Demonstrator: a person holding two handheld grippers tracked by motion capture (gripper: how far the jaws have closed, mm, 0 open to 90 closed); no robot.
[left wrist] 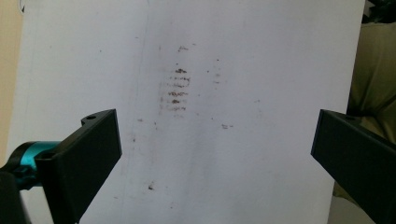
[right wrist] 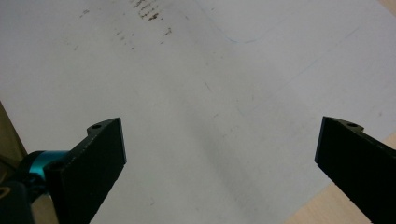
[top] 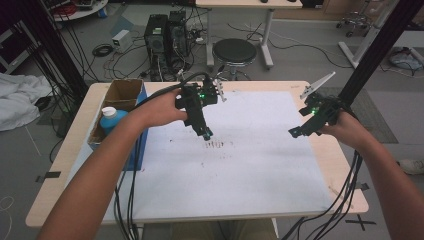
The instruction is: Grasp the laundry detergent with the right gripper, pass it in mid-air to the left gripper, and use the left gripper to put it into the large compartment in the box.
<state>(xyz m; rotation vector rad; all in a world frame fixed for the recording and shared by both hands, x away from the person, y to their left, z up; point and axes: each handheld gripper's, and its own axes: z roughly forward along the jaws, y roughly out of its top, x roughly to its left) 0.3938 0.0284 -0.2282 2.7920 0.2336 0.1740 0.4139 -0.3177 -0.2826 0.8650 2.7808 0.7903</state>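
A large white sheet (top: 240, 170) covers most of the wooden table (top: 65, 165). Near its middle lie brown smudge marks (top: 216, 144), which the left gripper view shows as short streaks (left wrist: 176, 91). My left gripper (top: 206, 133) points down just above and behind those marks. Its jaws stand wide open (left wrist: 217, 140) with bare sheet between them. My right gripper (top: 295, 132) hovers over the sheet's right edge, also open (right wrist: 219, 149) and holding nothing. The smudges (right wrist: 148, 11) sit at the top of the right gripper view.
A cardboard box (top: 122, 92) stands at the table's left edge with a blue bottle (top: 111, 119) with a white cap inside. Behind the table are a black stool (top: 234, 51) and computer towers (top: 162, 37). A black frame post (top: 375, 50) rises at the right.
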